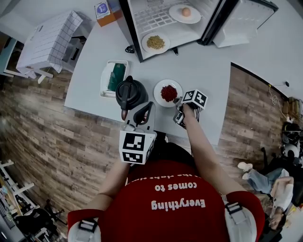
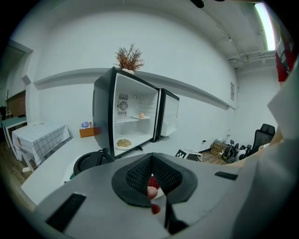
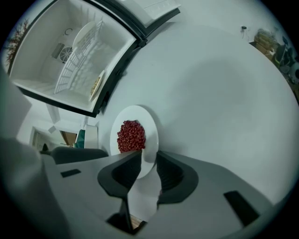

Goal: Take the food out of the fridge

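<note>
White table point(image 1: 85, 71), open black mini fridge point(image 1: 130, 30) at twelve o'clock, two plates inside (noodles point(image 1: 155, 42) low, an egg-like ball point(image 1: 185, 12) higher), white round plate of red berries point(image 1: 168, 93) out on the table, right gripper point(image 3: 147, 156) at its five o'clock with jaws apart round the rim, left gripper point(image 2: 152, 161) pinched together, empty.
</note>
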Demonstrator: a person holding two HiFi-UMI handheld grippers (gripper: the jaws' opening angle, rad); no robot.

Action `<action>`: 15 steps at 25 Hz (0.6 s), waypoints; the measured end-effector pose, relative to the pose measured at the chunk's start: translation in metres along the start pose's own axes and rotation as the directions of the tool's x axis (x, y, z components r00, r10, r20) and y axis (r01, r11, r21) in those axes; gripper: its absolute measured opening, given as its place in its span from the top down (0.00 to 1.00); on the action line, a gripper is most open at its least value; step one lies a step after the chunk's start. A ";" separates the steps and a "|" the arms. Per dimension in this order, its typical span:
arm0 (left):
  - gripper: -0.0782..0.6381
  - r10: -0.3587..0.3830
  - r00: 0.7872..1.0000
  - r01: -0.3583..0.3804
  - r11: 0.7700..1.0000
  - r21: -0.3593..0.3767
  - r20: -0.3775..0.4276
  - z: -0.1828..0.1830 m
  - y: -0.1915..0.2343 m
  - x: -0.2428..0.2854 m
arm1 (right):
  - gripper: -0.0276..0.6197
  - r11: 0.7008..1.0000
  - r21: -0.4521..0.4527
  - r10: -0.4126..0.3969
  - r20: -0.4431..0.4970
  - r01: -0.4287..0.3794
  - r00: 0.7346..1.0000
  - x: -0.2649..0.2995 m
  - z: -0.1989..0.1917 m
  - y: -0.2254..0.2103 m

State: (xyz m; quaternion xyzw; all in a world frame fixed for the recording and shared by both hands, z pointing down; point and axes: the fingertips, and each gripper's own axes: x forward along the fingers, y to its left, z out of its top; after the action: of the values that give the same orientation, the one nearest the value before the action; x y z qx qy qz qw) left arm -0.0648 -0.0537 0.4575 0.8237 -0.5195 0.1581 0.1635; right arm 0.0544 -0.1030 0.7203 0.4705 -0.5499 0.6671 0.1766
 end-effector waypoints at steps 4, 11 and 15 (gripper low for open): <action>0.89 0.003 1.000 -0.003 1.000 0.004 0.005 0.000 0.000 -0.005 | 0.78 0.994 -0.083 -0.079 -0.031 0.076 0.996 0.001 -0.003 0.003; 0.89 0.010 1.000 -0.010 1.000 0.014 0.028 0.004 0.001 -0.010 | 0.78 0.915 -0.313 -0.262 0.023 0.256 0.965 -0.009 0.003 -0.005; 0.89 0.015 0.999 -0.016 1.000 0.013 0.040 0.007 0.004 -0.011 | 0.78 0.862 -0.388 -0.320 0.082 0.326 0.944 -0.024 0.007 -0.012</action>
State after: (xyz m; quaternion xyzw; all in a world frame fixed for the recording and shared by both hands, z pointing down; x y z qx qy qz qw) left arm -0.0724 -0.0502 0.4467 0.8237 -0.5280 0.1463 0.1463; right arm 0.0787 -0.0984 0.7074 0.5151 -0.5881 0.4993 0.3735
